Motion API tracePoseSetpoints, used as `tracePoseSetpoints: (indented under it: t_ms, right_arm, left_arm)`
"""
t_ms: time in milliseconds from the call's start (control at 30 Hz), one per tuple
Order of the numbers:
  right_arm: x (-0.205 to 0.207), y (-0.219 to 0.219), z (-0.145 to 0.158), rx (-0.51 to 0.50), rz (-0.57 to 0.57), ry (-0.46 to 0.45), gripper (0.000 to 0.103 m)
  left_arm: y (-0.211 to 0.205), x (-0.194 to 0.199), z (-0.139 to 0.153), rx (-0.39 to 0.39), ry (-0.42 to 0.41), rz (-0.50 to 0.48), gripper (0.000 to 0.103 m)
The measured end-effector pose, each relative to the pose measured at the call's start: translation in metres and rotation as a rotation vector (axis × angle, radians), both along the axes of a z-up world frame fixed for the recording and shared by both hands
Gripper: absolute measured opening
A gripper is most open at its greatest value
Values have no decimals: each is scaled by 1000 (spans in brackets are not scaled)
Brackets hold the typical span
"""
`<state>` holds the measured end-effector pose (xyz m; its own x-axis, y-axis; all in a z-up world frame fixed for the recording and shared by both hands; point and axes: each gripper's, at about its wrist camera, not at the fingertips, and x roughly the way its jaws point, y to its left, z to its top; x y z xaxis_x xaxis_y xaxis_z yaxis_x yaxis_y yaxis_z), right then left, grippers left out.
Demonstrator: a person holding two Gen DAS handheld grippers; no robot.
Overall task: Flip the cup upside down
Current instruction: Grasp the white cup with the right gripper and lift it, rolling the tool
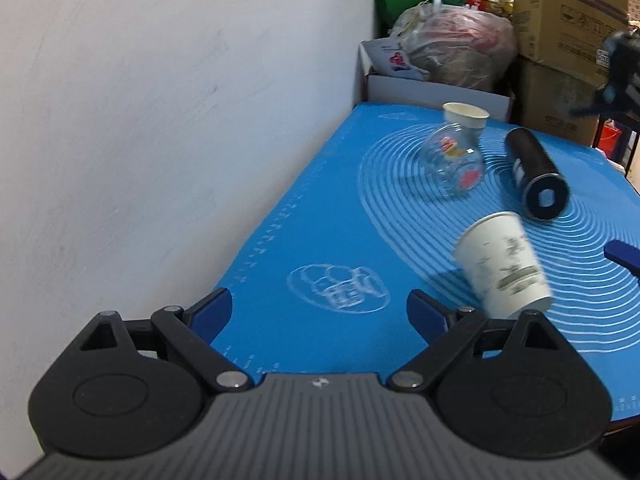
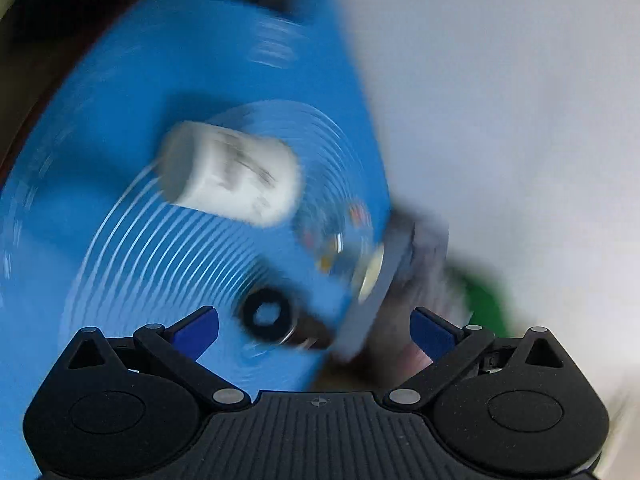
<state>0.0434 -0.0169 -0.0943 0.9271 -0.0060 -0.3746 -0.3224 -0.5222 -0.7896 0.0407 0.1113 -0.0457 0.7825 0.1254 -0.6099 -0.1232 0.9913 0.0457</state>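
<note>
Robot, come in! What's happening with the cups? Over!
Both grippers open, empty. Printed paper cup sits upside down on blue mat. Nothing blocking.

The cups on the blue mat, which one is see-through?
The clear glass cup with colourful pictures, lying tilted mid-mat. The two white paper cups, the near printed one and the far plain one, and the black cylinder are all opaque.

No words or numbers can be read. The paper cup (image 1: 505, 262) at 3 o'clock has dark blurry print. The cardboard box (image 1: 568, 12) at 1 o'clock has blurry marks.
</note>
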Motion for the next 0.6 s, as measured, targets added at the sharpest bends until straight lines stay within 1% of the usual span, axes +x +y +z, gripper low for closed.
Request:
tracePoseSetpoints:
  t_ms: [67,133,200,233,333,400,433,467,533,600]
  right_arm:
    - [-5,4,-17,-187,154,-9,103]
    - [-4,11,-30,-316,219,4,103]
    - [-2,14,-39,-405,270,32,103]
    - [0,13,-44,-456,315,47,103]
    - [10,-1,-58,-598,446,79,103]
    - [13,-8,-63,-670,520,114,103]
    - [18,-12,-68,-719,544,117,101]
    - [21,-14,-72,-760,554,124,97]
    - [28,-19,-80,-813,584,139,93]
    - [34,-16,-88,-831,588,157,81]
  left_arm:
    - [10,1,-3,-11,3,-1,94]
    - [16,3,-6,-9,-2,-6,94]
    - [20,4,-8,-5,-9,-15,94]
    - [22,5,-9,-4,-10,-21,94]
    - [26,8,-14,-12,-8,-30,94]
    - [28,11,-18,-22,-3,-35,94]
    - [29,12,-20,-28,-1,-36,94]
    - [30,14,-22,-35,3,-37,94]
    - [31,16,-25,-46,6,-41,94]
    - [31,18,-26,-51,8,-45,94]
